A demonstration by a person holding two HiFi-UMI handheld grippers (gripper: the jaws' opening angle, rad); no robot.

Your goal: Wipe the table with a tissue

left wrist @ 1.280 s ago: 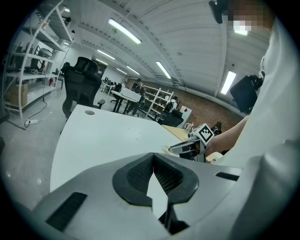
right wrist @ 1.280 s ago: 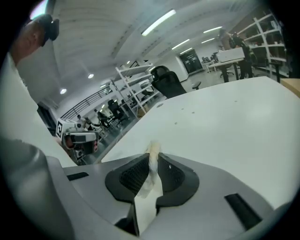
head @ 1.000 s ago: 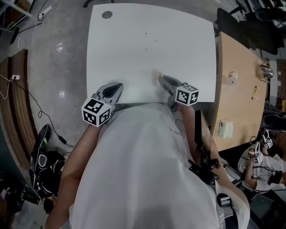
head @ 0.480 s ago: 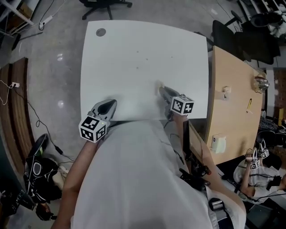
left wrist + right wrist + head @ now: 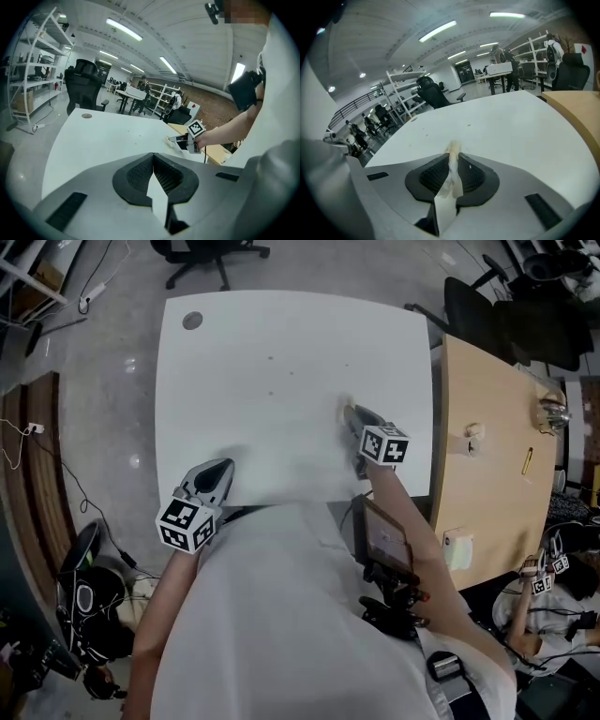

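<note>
The person's torso (image 5: 291, 615) hides the middle of the table's (image 5: 281, 352) near edge.

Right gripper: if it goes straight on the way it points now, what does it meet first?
Probably the white table, just ahead; the tissue held in the right gripper would touch first.

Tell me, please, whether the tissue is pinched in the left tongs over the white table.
Not the left: the right gripper view shows the tissue pinched in the right tongs over the white table; the left tongs hold nothing.
</note>
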